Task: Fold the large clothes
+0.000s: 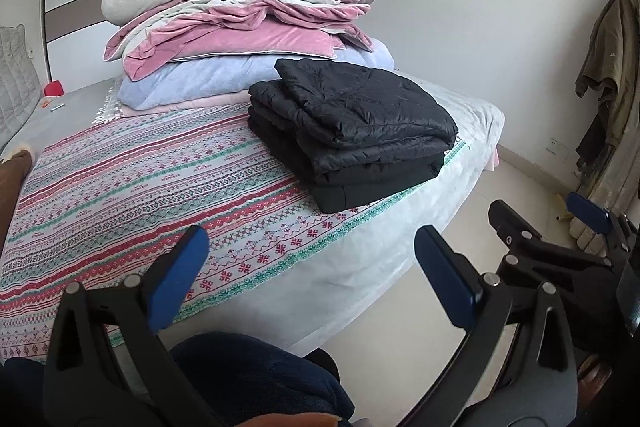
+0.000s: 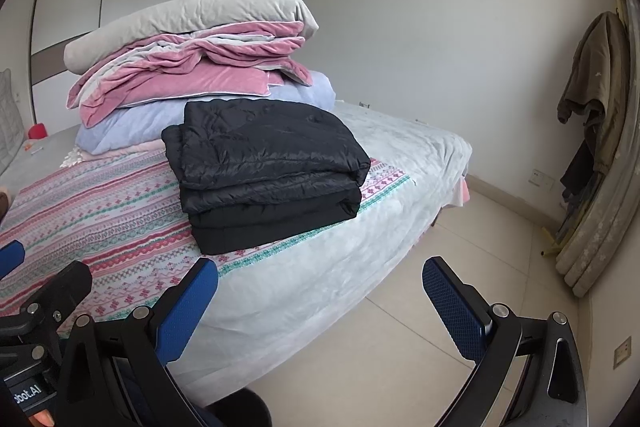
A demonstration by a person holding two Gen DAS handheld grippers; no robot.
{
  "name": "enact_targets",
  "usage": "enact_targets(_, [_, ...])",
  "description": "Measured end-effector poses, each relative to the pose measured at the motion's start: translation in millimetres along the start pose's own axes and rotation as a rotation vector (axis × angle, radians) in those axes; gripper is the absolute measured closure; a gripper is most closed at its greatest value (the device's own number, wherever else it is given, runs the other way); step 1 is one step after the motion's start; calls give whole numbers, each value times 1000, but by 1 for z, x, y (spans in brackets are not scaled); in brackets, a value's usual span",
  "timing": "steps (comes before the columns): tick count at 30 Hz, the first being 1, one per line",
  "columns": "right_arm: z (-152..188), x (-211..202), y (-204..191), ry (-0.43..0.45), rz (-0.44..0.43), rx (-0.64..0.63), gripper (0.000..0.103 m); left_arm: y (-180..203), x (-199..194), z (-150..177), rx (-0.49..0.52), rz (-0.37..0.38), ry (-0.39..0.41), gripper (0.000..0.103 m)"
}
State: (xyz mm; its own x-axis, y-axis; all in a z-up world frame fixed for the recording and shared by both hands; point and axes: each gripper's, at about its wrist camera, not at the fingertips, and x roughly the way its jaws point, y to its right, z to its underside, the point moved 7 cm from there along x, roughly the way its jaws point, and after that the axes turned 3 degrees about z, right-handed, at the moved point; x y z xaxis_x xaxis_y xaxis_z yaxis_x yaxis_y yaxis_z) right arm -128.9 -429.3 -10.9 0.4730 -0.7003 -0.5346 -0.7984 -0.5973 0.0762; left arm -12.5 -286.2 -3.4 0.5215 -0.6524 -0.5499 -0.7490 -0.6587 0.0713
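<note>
Fingers of both the left gripper [image 1: 312, 275] and the right gripper [image 2: 320, 311] stand wide apart and hold nothing, hanging off the near edge of the bed [image 2: 304, 291]. Ahead of them, well beyond the tips, the black jacket [image 1: 352, 131] lies in a squared, layered stack on the patterned sheet [image 1: 132, 183], just in front of a pile of quilts [image 1: 240, 39]. Folding looks finished; at most a little tidying remains.

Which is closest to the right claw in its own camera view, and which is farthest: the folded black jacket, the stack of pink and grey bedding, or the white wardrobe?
From the right claw, open and empty above the bed's edge:
1. Folded black jacket, straight ahead on the patterned cover.
2. Stack of bedding, just behind it, to the left.
3. White wardrobe, against the back wall, far left.
</note>
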Motion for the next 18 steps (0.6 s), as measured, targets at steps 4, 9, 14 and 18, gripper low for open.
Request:
enact_targets(4, [1, 0, 3, 1, 7, 2, 0, 0, 1, 0, 1, -2, 0, 1])
enact_targets(9, [0, -2, 2, 2, 11, 0, 0, 0, 0, 0, 1, -9, 2, 1])
enact_targets(14, [2, -3, 1, 0, 10, -7, 0, 1, -1, 0, 7, 0, 8, 1])
enact_targets(18, [2, -2, 1, -1, 11, -5, 0, 3, -1, 0, 11, 7, 6, 1])
